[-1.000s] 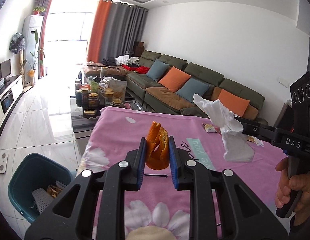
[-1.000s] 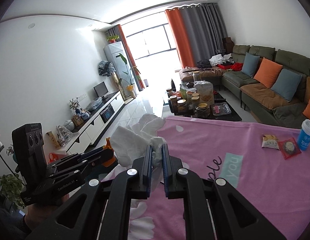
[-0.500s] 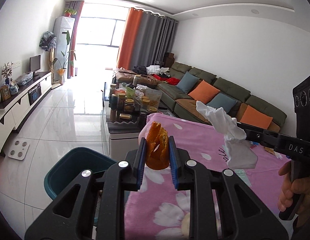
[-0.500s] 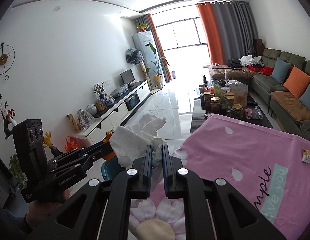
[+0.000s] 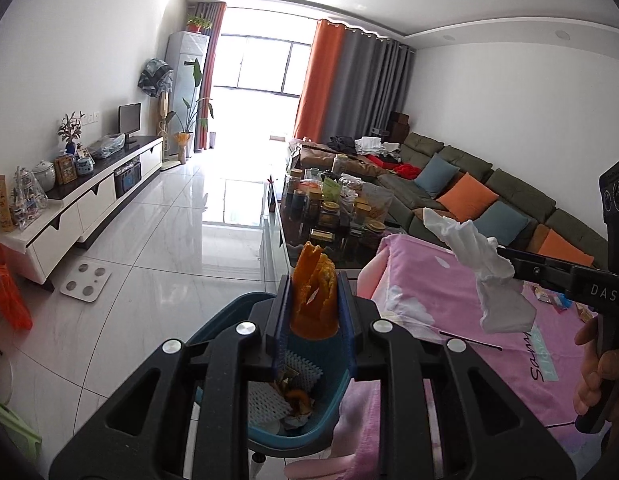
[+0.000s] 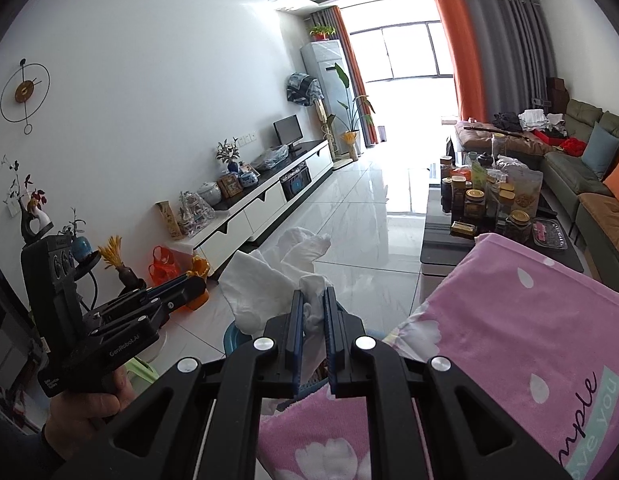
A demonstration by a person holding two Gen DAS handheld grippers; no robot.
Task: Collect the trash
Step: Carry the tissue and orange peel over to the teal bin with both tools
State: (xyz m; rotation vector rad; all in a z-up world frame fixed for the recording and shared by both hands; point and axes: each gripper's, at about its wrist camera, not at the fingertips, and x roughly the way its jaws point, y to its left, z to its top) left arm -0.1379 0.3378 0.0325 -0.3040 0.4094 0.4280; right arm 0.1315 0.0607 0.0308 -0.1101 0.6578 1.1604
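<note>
My left gripper (image 5: pixel 313 280) is shut on an orange peel (image 5: pixel 312 300) that stands up between the blue pads. It hangs over the open teal trash bin (image 5: pixel 213 330), which stands on the floor at the table's corner and holds white foam net and scraps. My right gripper (image 6: pixel 312 300) is shut on a crumpled white tissue (image 6: pixel 265 280) above the table's edge; a sliver of the bin's rim (image 6: pixel 232 336) shows beneath it. In the left wrist view the tissue (image 5: pixel 489 276) hangs at the right. In the right wrist view the left gripper (image 6: pixel 189 286) is at the left with the peel (image 6: pixel 200 266).
A table with a pink flowered cloth (image 5: pixel 449 300) lies to the right. A dark coffee table crowded with jars (image 5: pixel 341 216) stands beyond it, with a green sofa (image 5: pixel 489 184) behind. On the white tile floor are a scale (image 5: pixel 85 282) and an orange bag (image 5: pixel 5 292).
Both grippers have swung left off the pink table toward the floor side. The teal bin now sits right under the left gripper. Both grips are unchanged.
</note>
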